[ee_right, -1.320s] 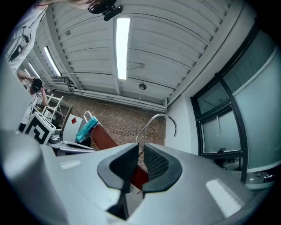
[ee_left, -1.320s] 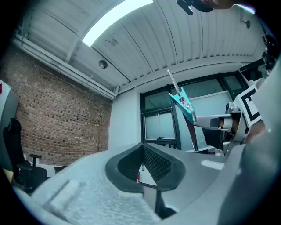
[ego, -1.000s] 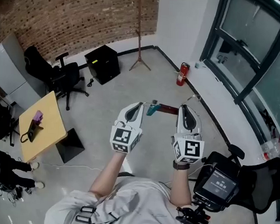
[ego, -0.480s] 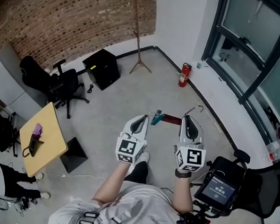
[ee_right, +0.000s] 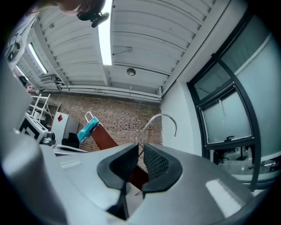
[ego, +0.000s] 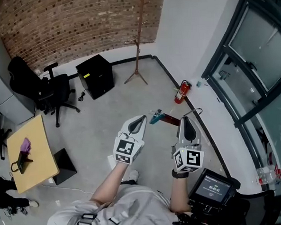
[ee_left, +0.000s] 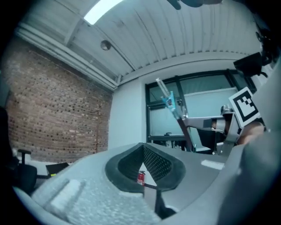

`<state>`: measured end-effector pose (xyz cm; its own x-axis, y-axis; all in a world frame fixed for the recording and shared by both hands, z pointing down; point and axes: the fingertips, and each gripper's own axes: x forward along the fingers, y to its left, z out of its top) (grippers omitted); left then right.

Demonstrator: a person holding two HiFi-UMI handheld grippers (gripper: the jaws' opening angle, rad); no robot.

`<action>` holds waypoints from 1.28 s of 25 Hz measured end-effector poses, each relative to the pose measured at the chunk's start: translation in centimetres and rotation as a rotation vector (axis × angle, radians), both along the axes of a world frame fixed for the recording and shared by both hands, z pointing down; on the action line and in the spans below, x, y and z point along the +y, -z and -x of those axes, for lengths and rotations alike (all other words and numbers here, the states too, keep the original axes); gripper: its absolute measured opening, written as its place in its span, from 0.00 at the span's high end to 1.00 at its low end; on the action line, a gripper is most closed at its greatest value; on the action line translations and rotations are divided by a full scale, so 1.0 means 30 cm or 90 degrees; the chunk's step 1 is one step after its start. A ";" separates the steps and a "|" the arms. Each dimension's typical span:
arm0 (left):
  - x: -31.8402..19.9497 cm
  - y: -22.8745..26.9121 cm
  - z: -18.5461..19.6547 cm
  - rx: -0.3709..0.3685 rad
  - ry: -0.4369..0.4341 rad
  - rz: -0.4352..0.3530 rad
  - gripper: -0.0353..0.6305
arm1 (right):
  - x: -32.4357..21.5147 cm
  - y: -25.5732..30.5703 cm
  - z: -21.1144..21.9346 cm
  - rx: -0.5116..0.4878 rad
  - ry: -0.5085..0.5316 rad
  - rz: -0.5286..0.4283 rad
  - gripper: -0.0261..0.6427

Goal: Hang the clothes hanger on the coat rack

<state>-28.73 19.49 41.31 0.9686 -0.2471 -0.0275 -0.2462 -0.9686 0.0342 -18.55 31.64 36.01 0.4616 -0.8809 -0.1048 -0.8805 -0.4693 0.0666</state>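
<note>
The coat rack point(ego: 138, 47) is sitting lower in the head view than a moment ago. The right gripper point(ego: 184, 120) is keeping its fingers clamped on the hanger point(ego: 169, 119). The hanger's long bar is running crosswise toward the left gripper point(ego: 142, 119), and its hook is rising beyond the right fingertips. The left fingers are pressing together, empty, just beside the bar's teal-clipped end.

Room bright, evenly lit. Ceiling strip light point(ee_right: 104, 35) blows out white in the right gripper view. Both gripper views show strong fisheye bending and black vignette at the corners. The right tool point(ee_right: 140, 150) body, close to the lens, looks soft, possibly defocused. Head view sharp; shadows on the floor point(ego: 107, 117) are faint.
</note>
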 end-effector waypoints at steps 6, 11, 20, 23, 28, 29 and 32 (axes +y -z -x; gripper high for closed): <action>-0.194 -0.054 -0.115 0.001 0.018 0.008 0.95 | -0.220 -0.026 -0.126 0.000 0.026 0.015 0.90; -0.282 -0.112 -0.263 -0.027 0.008 0.012 0.95 | -0.279 -0.103 -0.283 -0.015 0.009 0.024 0.90; -0.462 -0.154 -0.775 -0.025 0.048 0.001 0.95 | -0.455 -0.167 -0.818 -0.020 0.028 0.015 0.90; -0.529 -0.137 -0.975 -0.018 0.081 -0.003 0.94 | -0.504 -0.129 -1.013 0.002 0.042 0.013 0.90; -0.573 -0.134 -1.193 -0.025 0.112 -0.007 0.94 | -0.536 -0.150 -1.289 -0.011 0.041 0.012 0.90; -0.581 -0.145 -1.226 -0.030 0.112 -0.002 0.94 | -0.545 -0.171 -1.341 -0.025 0.038 0.013 0.90; -0.637 -0.187 -1.309 -0.046 0.124 0.015 0.94 | -0.603 -0.230 -1.463 -0.051 0.043 0.023 0.90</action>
